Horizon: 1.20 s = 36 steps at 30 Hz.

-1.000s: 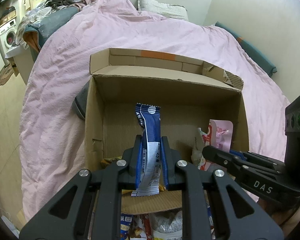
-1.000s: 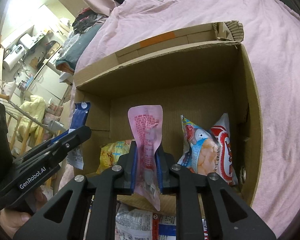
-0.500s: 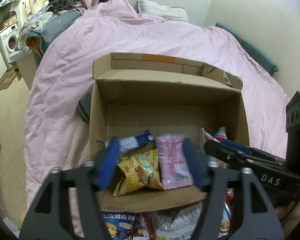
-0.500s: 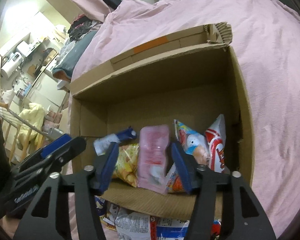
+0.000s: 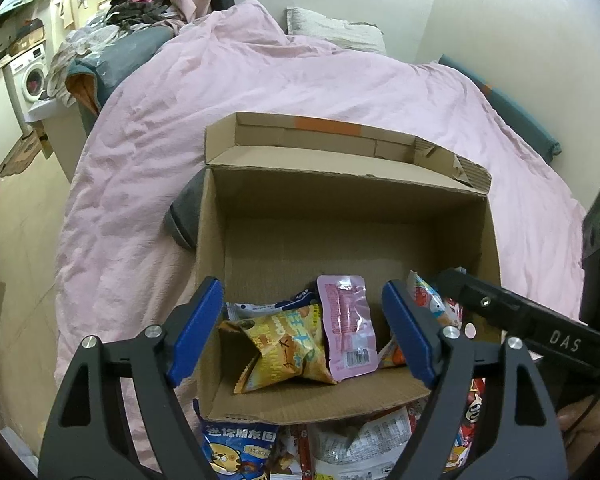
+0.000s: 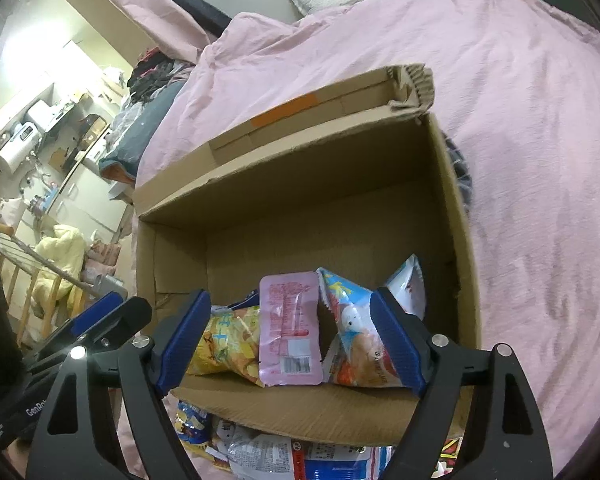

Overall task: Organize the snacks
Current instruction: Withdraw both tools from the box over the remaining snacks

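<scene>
Your left gripper (image 5: pixel 306 330) is spread wide and holds nothing; your right gripper (image 6: pixel 292 340) likewise. Both hover over the near edge of the cardboard box (image 5: pixel 260 208) on the pink duvet (image 5: pixel 148 148). Pink pouch (image 5: pixel 347 332) lies in the box, long axis running near-to-far, barcode end toward you. Yellow bag (image 5: pixel 284 348) touches its left side, crumpled, lying crosswise. Blue wrapper (image 5: pixel 260 308) sits behind that, mostly hidden.

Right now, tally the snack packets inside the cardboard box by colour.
Yellow packet: 1
Pink packet: 1
Dark blue packet, mostly buried: 1
Blue-and-orange packet: 1
Red-and-white packet: 1
Total: 5 in the cardboard box
</scene>
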Each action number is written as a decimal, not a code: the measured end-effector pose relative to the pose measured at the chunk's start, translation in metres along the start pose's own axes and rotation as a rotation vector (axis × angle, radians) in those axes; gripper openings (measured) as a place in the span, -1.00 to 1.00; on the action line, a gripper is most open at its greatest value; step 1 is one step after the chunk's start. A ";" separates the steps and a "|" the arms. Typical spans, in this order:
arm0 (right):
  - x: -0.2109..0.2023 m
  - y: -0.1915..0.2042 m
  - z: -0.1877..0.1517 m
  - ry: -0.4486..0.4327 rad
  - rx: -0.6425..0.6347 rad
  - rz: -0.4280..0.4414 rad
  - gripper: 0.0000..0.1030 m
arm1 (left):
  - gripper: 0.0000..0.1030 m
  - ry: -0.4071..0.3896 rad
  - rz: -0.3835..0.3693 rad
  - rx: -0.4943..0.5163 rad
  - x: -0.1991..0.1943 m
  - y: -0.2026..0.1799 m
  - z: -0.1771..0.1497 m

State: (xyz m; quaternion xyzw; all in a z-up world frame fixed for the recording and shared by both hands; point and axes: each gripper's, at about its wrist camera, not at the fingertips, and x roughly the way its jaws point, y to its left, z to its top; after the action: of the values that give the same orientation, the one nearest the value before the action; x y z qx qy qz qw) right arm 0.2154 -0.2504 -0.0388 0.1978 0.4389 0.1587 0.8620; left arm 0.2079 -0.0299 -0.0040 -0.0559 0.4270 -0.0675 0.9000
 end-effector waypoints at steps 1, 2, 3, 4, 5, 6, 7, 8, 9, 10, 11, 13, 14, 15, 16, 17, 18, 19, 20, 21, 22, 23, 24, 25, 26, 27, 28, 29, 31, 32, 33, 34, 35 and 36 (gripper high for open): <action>-0.003 0.002 0.001 -0.011 -0.006 -0.001 0.79 | 0.54 -0.002 -0.001 -0.007 -0.001 0.001 0.000; -0.006 0.004 0.002 -0.020 -0.013 -0.003 0.86 | 0.54 -0.003 -0.003 -0.012 -0.001 0.003 0.000; -0.011 0.006 0.003 -0.040 -0.026 -0.007 0.94 | 0.54 -0.004 -0.005 -0.017 -0.002 0.004 0.000; -0.015 0.008 0.003 -0.057 -0.037 -0.014 0.97 | 0.54 -0.008 -0.008 -0.023 -0.003 0.005 0.000; -0.019 0.010 0.002 -0.072 -0.049 -0.022 0.98 | 0.54 -0.013 -0.012 -0.026 -0.005 0.005 0.000; -0.025 0.012 0.002 -0.091 -0.065 -0.029 1.00 | 0.54 -0.023 -0.016 -0.027 -0.008 0.006 -0.001; -0.028 0.013 0.002 -0.103 -0.075 -0.036 1.00 | 0.56 -0.024 -0.010 -0.027 -0.009 0.007 -0.001; -0.032 0.014 0.001 -0.115 -0.081 -0.044 1.00 | 0.58 -0.028 0.001 -0.029 -0.011 0.007 -0.001; -0.037 0.015 0.000 -0.129 -0.081 -0.051 1.00 | 0.67 -0.036 0.010 -0.033 -0.014 0.008 -0.001; -0.041 0.014 0.000 -0.139 -0.074 -0.051 1.00 | 0.77 -0.053 0.019 -0.041 -0.018 0.010 -0.001; -0.046 0.013 0.000 -0.150 -0.063 -0.046 1.00 | 0.82 -0.068 0.024 -0.053 -0.023 0.012 -0.001; -0.053 0.012 -0.002 -0.162 -0.048 -0.048 1.00 | 0.91 -0.080 0.018 -0.071 -0.029 0.015 -0.001; -0.057 0.012 -0.003 -0.170 -0.044 -0.052 1.00 | 0.91 -0.082 0.012 -0.073 -0.032 0.015 -0.001; -0.061 0.012 -0.003 -0.180 -0.043 -0.052 1.00 | 0.91 -0.082 0.009 -0.069 -0.035 0.015 -0.001; -0.064 0.014 -0.003 -0.184 -0.045 -0.052 1.00 | 0.91 -0.084 0.011 -0.059 -0.038 0.015 -0.001; -0.067 0.014 -0.005 -0.186 -0.051 -0.052 1.00 | 0.91 -0.087 0.015 -0.050 -0.041 0.014 -0.001; -0.070 0.015 -0.006 -0.186 -0.056 -0.051 1.00 | 0.91 -0.095 0.023 -0.038 -0.046 0.013 -0.003; -0.073 0.014 -0.009 -0.187 -0.060 -0.054 1.00 | 0.91 -0.099 0.029 -0.032 -0.050 0.013 -0.004; -0.075 0.014 -0.011 -0.184 -0.061 -0.058 1.00 | 0.91 -0.097 0.037 -0.029 -0.053 0.013 -0.006; -0.077 0.015 -0.014 -0.175 -0.065 -0.059 1.00 | 0.91 -0.094 0.041 -0.030 -0.056 0.013 -0.008; -0.079 0.015 -0.016 -0.173 -0.069 -0.057 1.00 | 0.91 -0.089 0.041 -0.035 -0.059 0.014 -0.011; -0.082 0.016 -0.017 -0.175 -0.073 -0.054 1.00 | 0.91 -0.082 0.039 -0.042 -0.062 0.016 -0.015; -0.086 0.017 -0.020 -0.177 -0.076 -0.056 1.00 | 0.91 -0.072 0.039 -0.048 -0.063 0.017 -0.018; -0.088 0.018 -0.023 -0.176 -0.080 -0.056 1.00 | 0.91 -0.058 0.038 -0.052 -0.064 0.018 -0.022; -0.090 0.018 -0.027 -0.173 -0.083 -0.053 1.00 | 0.91 -0.047 0.036 -0.054 -0.065 0.019 -0.025; -0.092 0.018 -0.030 -0.169 -0.084 -0.047 1.00 | 0.91 -0.019 0.035 -0.060 -0.066 0.021 -0.030; -0.095 0.018 -0.035 -0.167 -0.077 -0.033 1.00 | 0.91 0.003 0.028 -0.069 -0.067 0.023 -0.035; -0.097 0.017 -0.038 -0.162 -0.070 -0.026 1.00 | 0.91 0.014 0.018 -0.075 -0.067 0.023 -0.038; -0.098 0.016 -0.046 -0.143 -0.060 -0.022 1.00 | 0.91 0.042 -0.002 -0.086 -0.069 0.026 -0.049; -0.098 0.015 -0.050 -0.131 -0.057 -0.025 1.00 | 0.91 0.051 0.000 -0.083 -0.069 0.026 -0.053; -0.097 0.013 -0.054 -0.118 -0.049 -0.030 1.00 | 0.91 0.067 0.008 -0.072 -0.068 0.027 -0.058; -0.097 0.011 -0.056 -0.107 -0.038 -0.031 1.00 | 0.91 0.078 0.013 -0.065 -0.066 0.026 -0.062; -0.096 0.009 -0.059 -0.094 -0.026 -0.031 1.00 | 0.91 0.093 0.018 -0.062 -0.064 0.027 -0.067; -0.094 0.007 -0.061 -0.083 -0.016 -0.031 1.00 | 0.91 0.104 0.019 -0.064 -0.063 0.028 -0.069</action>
State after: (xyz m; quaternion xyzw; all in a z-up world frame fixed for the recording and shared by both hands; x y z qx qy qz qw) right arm 0.1114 -0.2742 -0.0031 0.1902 0.4046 0.1405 0.8834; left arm 0.1165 0.0057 -0.0040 -0.0770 0.4755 -0.0479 0.8750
